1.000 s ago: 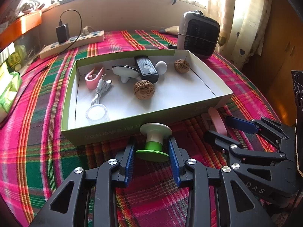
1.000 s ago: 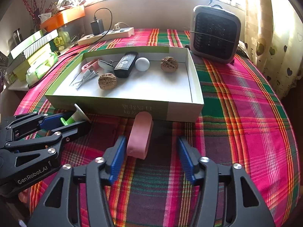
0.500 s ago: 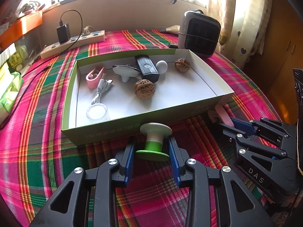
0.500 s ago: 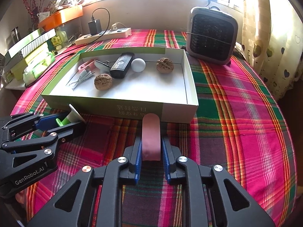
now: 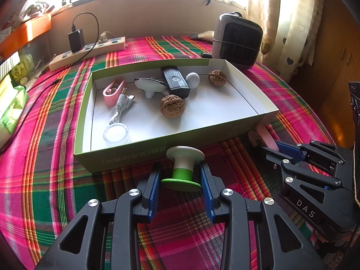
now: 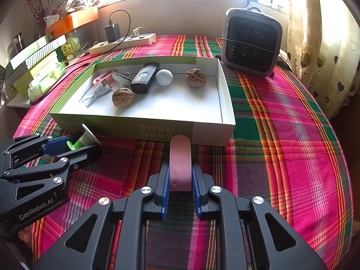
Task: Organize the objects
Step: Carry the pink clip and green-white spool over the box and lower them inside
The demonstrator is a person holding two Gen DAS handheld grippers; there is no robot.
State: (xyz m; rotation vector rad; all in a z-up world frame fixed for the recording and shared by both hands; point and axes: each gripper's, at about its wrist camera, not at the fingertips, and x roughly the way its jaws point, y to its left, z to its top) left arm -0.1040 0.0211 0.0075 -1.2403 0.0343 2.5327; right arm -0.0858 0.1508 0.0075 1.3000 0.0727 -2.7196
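My left gripper (image 5: 181,177) is shut on a green and white spool (image 5: 183,168) just in front of the green box's near wall (image 5: 135,155). My right gripper (image 6: 180,180) is shut on a flat pink oblong piece (image 6: 180,159), its tip close to the box's front wall (image 6: 144,130). The box holds two walnuts (image 6: 122,97), a black remote (image 6: 144,78), a white ball (image 6: 164,77), a pink clip (image 5: 113,90), a white cable (image 5: 121,108) and a clear round lid (image 5: 115,133). The right gripper also shows in the left wrist view (image 5: 267,142).
A grey fan heater (image 6: 252,42) stands behind the box at the right. A power strip with a charger (image 6: 122,41) lies at the back. Boxes and packets (image 6: 38,67) are stacked at the left. The plaid cloth (image 6: 281,135) covers the table.
My right gripper has shut on the pink piece, straightened it and moved up toward the box's front wall. My left gripper has kept still with the spool.
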